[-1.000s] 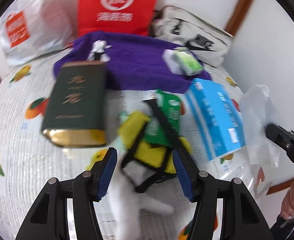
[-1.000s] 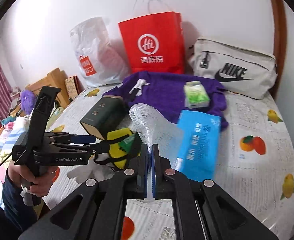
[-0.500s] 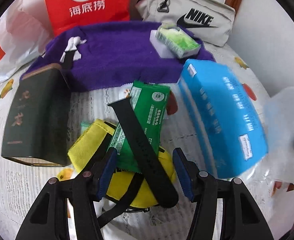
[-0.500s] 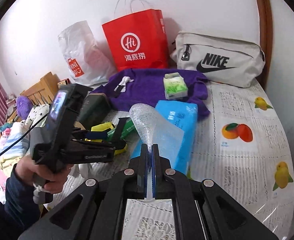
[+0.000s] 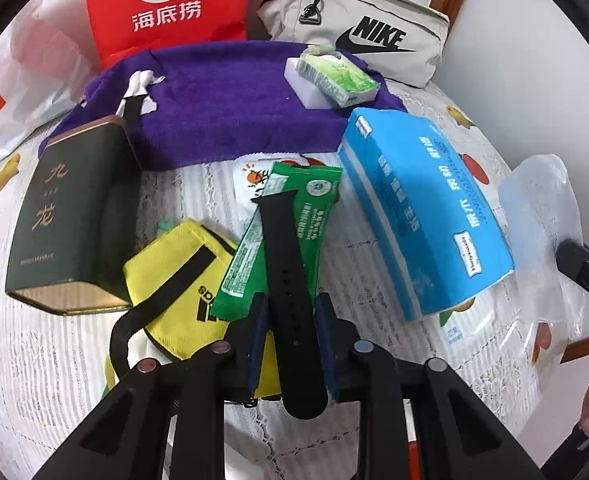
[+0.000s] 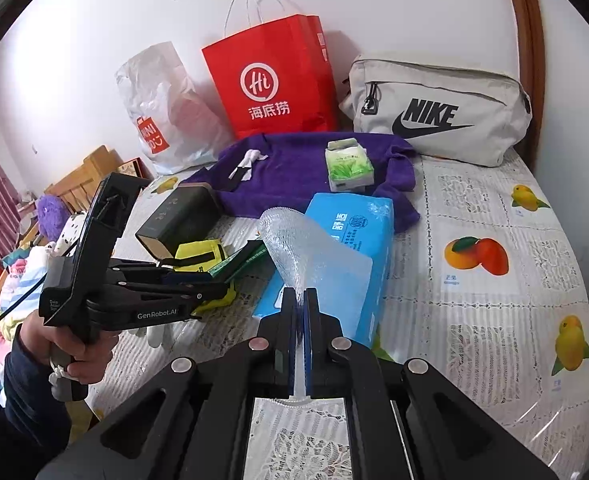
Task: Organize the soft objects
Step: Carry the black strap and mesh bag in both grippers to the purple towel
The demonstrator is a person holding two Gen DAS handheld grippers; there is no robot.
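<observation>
Desk (image 6: 494, 208) under a white lace cloth printed with fruit, set against a white wall with a wooden post in the corner; bedding and wooden furniture off beyond the left gripper's handle. Left gripper (image 5: 290, 304): jaws just been closing, now narrow, pads against both edges of the black watch strap (image 5: 278, 232). Strap's long axis in line with those jaws, far end pointing ahead toward the purple towel (image 5: 234, 108), near rounded end reaching back past the pads; lies across a green sachet (image 5: 314, 216) and a yellow pouch (image 5: 174, 280). Left of the jaws, a dark green tin (image 5: 66, 220) on its side; right of them, a blue tissue pack (image 5: 422, 216). Far ahead, on the towel, a small green tissue pack (image 5: 338, 76). Right gripper (image 6: 302, 296): jaws pinched tight on a sheet of bubble wrap (image 6: 302, 248), curling up ahead of them. Along the wall, a white plastic bag (image 6: 162, 120), a red paper bag (image 6: 270, 92) and a beige zipped pouch (image 6: 442, 116); contents of all three hidden.
</observation>
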